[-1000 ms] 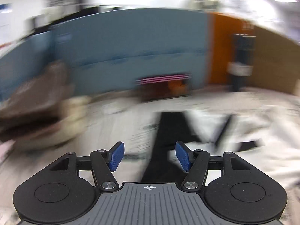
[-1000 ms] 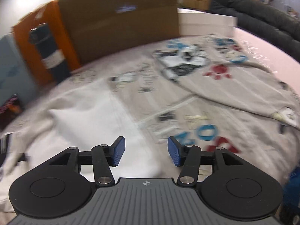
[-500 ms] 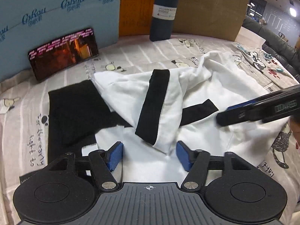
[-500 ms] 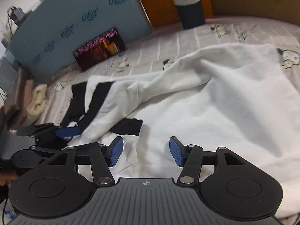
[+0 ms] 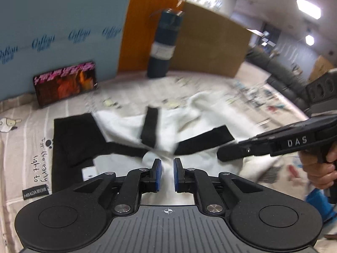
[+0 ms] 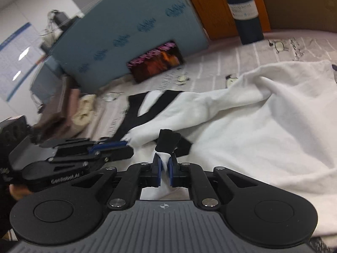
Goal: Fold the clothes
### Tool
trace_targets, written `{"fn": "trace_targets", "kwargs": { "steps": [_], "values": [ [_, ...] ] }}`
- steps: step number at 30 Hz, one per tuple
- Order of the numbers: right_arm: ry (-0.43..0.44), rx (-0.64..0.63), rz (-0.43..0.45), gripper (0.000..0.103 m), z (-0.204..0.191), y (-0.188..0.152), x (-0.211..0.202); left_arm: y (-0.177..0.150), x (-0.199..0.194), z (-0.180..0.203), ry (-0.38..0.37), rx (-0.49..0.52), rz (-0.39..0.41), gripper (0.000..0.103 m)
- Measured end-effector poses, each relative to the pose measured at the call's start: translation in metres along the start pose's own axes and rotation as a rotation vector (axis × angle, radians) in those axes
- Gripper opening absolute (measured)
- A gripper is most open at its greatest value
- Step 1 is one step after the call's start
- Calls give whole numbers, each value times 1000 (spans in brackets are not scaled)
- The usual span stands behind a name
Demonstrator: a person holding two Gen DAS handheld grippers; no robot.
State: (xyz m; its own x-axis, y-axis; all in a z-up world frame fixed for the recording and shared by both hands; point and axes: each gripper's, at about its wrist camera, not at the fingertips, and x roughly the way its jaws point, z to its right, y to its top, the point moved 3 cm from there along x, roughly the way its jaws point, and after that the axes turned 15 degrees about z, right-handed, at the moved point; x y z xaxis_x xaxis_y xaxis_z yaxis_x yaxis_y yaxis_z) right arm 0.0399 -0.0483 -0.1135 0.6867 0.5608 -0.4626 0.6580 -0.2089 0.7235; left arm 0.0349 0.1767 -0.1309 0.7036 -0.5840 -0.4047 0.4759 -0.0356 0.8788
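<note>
The white garment with black bands (image 5: 189,113) lies crumpled on the printed bed sheet (image 5: 27,147), spreading to the right in the right wrist view.

Left gripper (image 5: 167,174): jaws closing, a narrow gap left between the blue pads (image 5: 158,176). White cloth sits in that gap. Whether the pads press it cannot be confirmed; the view is blurred.

Right gripper (image 6: 165,171): jaws nearly together, pinching a fold of white cloth, with a black cuff (image 6: 168,140) standing up just beyond the tips. In the left wrist view its tip is dark and its grip cannot be read.

At the far edge stand a blue board (image 5: 63,27), a phone with a lit screen (image 5: 65,83) leaning on it, and a dark bottle (image 5: 164,44). The bottle's label is illegible. A hand (image 5: 320,168) on the right gripper's handle is cut off at the frame edge.
</note>
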Motion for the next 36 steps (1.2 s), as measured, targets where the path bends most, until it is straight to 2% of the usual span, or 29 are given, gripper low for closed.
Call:
{"fn": "trace_targets", "kwargs": {
  "steps": [1, 4, 8, 11, 14, 15, 17, 18, 19, 20, 24, 30, 33, 36],
  "values": [
    [13, -7, 3, 7, -5, -3, -12, 2, -10, 5, -20, -5, 15, 6],
    [40, -18, -2, 7, -20, -14, -45, 1, -39, 20, -101, -28, 29, 5],
    [40, -36, -52, 6, -33, -38, -76, -11, -70, 37, -174, -36, -19, 4],
    [31, -31, -87, 6, -34, -56, -88, -28, -85, 43, -178, -30, -76, 4],
    [10, -33, -118, 6, -27, -68, -89, -37, -91, 42, -104, 59, -79, 7],
    [5, -35, -131, 6, -24, -72, -86, -35, -88, 41, -82, 103, -70, 12],
    [-7, -49, -156, 6, -23, -78, -80, -31, -79, 39, -48, 185, -60, 39],
    [-14, -55, -162, 6, -22, -81, -77, -27, -73, 36, -51, 208, -54, 58],
    [-20, -59, -165, 6, -23, -83, -75, -23, -67, 33, -55, 229, -48, 61],
    [-23, -61, -164, 7, -24, -84, -74, -19, -60, 31, -59, 251, -43, 61],
    [-43, -72, -140, 8, -27, -85, -75, -3, -26, 22, -146, 223, -66, 61],
    [-64, -116, -99, 9, -32, -77, -75, -9, 29, 36, -348, 350, -237, 64],
    [-68, -124, -112, 9, -30, -75, -71, -11, 56, 42, -406, 415, -290, 63],
    [-78, -134, -147, 13, -28, -75, -66, -13, 73, 51, -510, 395, -348, 63]
  ]
}}
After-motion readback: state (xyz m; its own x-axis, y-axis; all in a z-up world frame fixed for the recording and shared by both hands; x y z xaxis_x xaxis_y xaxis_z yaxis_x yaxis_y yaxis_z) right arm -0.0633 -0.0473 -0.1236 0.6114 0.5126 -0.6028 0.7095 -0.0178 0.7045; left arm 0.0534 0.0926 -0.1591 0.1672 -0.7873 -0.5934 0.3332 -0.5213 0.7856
